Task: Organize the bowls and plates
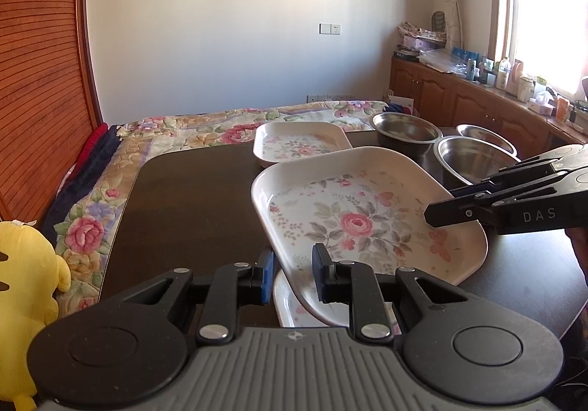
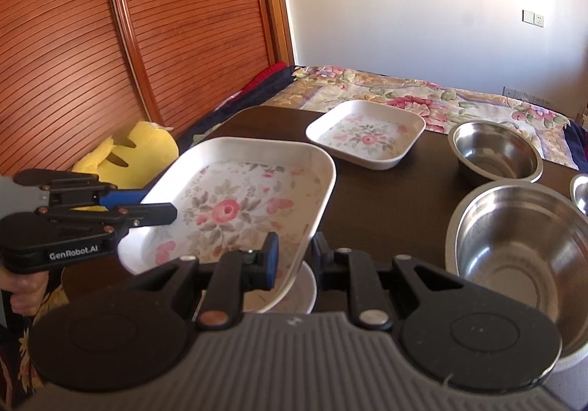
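A large floral plate (image 1: 364,212) (image 2: 235,205) hangs tilted above the dark table, over another floral plate (image 1: 290,304) (image 2: 294,295) lying under it. My left gripper (image 1: 292,273) (image 2: 145,203) straddles its left rim; the gap looks wider than the rim. My right gripper (image 2: 294,256) (image 1: 439,205) straddles the opposite rim the same way. A smaller floral plate (image 1: 301,143) (image 2: 367,133) lies farther back. Three steel bowls (image 1: 404,128) (image 1: 470,157) (image 1: 485,137) (image 2: 496,152) (image 2: 522,253) stand at the right.
The dark table (image 1: 191,198) (image 2: 386,205) borders a floral-covered bed (image 1: 205,128) (image 2: 404,91). A yellow plush toy (image 1: 25,271) (image 2: 136,150) lies left of the table. A wooden slatted door (image 2: 110,25) stands at left; cluttered cabinets (image 1: 477,95) line the window wall.
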